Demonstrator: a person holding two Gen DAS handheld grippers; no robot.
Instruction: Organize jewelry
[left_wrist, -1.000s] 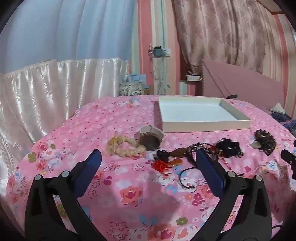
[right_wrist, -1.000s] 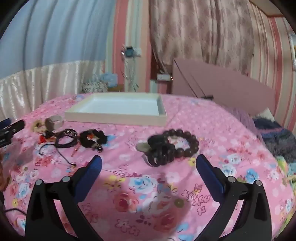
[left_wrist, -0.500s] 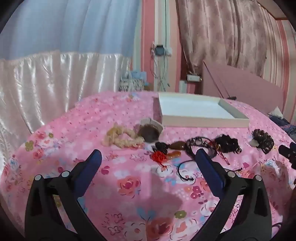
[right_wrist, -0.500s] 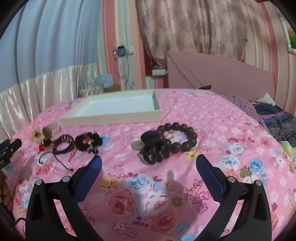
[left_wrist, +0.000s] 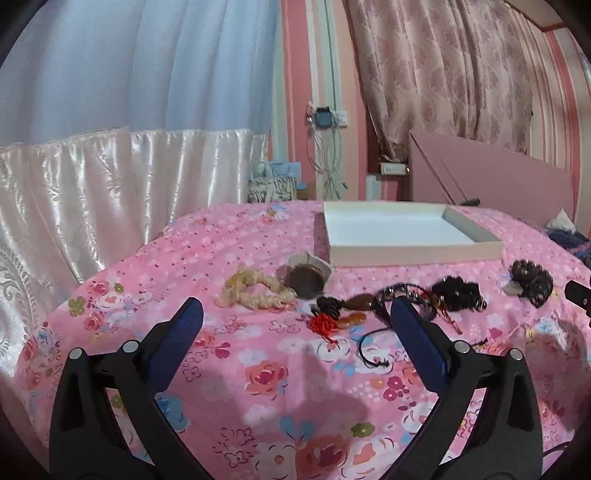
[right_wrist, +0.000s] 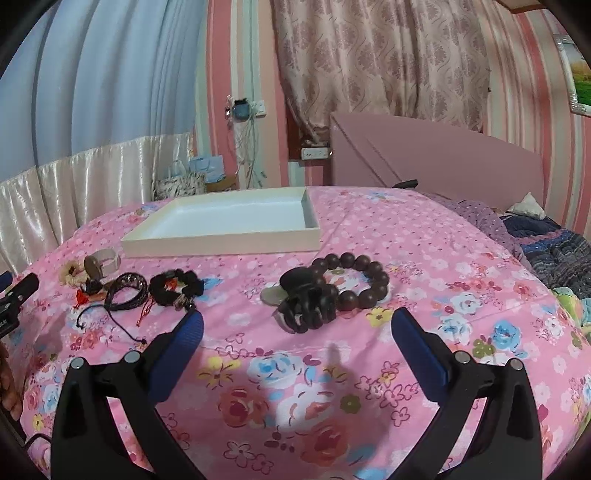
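Jewelry lies scattered on a pink floral bedspread in front of an empty white tray (left_wrist: 413, 254) (right_wrist: 221, 247). My left gripper (left_wrist: 295, 325) is open and empty, short of a cream braided band (left_wrist: 255, 291), a brown round piece (left_wrist: 304, 282), a red knot charm (left_wrist: 325, 325) and black cords (left_wrist: 402, 299). My right gripper (right_wrist: 295, 328) is open and empty, just short of a black claw clip (right_wrist: 306, 302) that lies against a dark wooden bead bracelet (right_wrist: 354, 277). The clip also shows far right in the left wrist view (left_wrist: 532, 282).
A black scrunchie (right_wrist: 175, 288) and braided cord bracelets (right_wrist: 125, 295) lie left of the clip. A pink headboard (right_wrist: 436, 155) stands behind the bed. A dark patterned blanket (right_wrist: 554, 254) lies at the right. White satin curtains (left_wrist: 110, 192) hang left.
Both grippers have drawn back and up a little from the bed, so the jewelry and tray sit lower and smaller in view. Both stay open. Nothing on the bed has moved.
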